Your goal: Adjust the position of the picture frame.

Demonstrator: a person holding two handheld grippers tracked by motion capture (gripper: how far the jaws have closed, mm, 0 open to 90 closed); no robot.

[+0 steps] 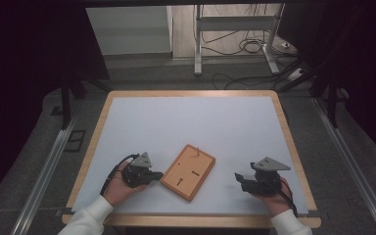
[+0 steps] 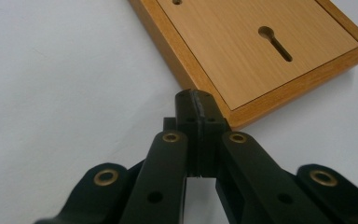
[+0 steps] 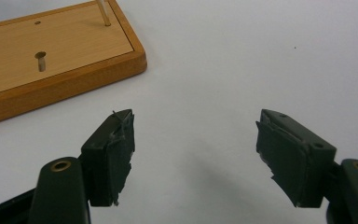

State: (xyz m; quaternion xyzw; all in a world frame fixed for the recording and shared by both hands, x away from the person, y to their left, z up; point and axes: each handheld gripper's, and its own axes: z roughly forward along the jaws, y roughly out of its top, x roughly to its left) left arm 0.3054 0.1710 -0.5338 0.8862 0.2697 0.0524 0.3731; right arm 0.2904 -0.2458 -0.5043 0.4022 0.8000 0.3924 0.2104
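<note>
A wooden board (image 1: 188, 171) with a raised rim lies back side up near the table's front, between my two grippers. Its panel (image 2: 256, 46) has keyhole slots (image 2: 275, 42) and a thin peg (image 3: 104, 12) standing up from it. My left gripper (image 1: 152, 175) sits just left of the board, jaws pressed together with nothing between them, tips (image 2: 197, 100) close to the board's rim. My right gripper (image 1: 241, 180) rests on the table to the right of the board, open, with bare table between its worn pads (image 3: 116, 149).
The white table top (image 1: 191, 122) has a wooden border. Beyond the far edge are a metal stand (image 1: 198, 44) and cables on the floor (image 1: 245, 46). Rails run along both sides of the table.
</note>
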